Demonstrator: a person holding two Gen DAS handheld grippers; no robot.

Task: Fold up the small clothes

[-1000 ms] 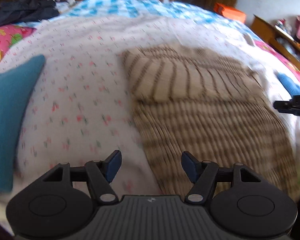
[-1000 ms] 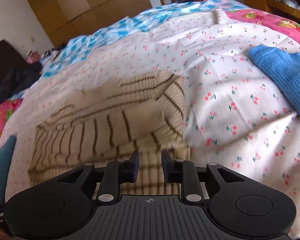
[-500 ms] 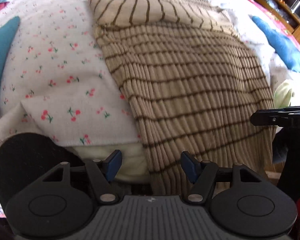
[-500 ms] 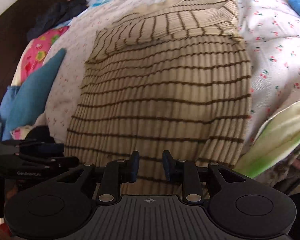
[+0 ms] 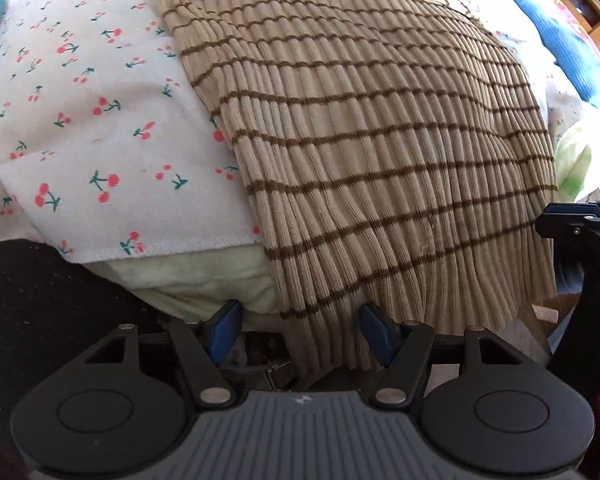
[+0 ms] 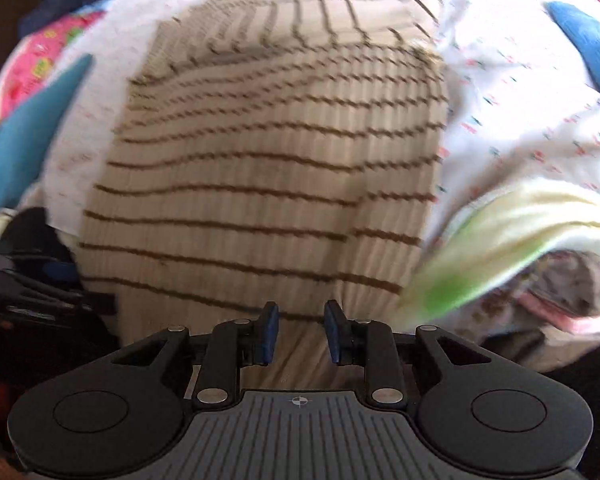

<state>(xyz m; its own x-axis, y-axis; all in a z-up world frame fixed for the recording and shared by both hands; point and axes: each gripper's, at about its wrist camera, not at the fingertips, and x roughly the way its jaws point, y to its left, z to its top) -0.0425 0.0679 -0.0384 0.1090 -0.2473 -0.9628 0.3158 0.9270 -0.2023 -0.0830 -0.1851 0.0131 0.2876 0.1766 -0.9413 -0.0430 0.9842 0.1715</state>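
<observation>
The left claw (image 5: 300, 330) is spread wide at the near hem of the striped ribbed sweater (image 5: 360, 140), which lies on the cherry-print bedsheet (image 5: 100, 120) with its hem hanging over the bed's near edge. The right claw (image 6: 298, 332) is partly open, holding nothing, just short of that hem. Each claw should pinch a hem corner squarely, through all layers, before lifting toward the far end.

Ribbed knit beige sweater (image 5: 364, 152), soft cherry-print cotton sheet (image 5: 100, 120), matt black plastic left gripper (image 5: 300, 334)
</observation>
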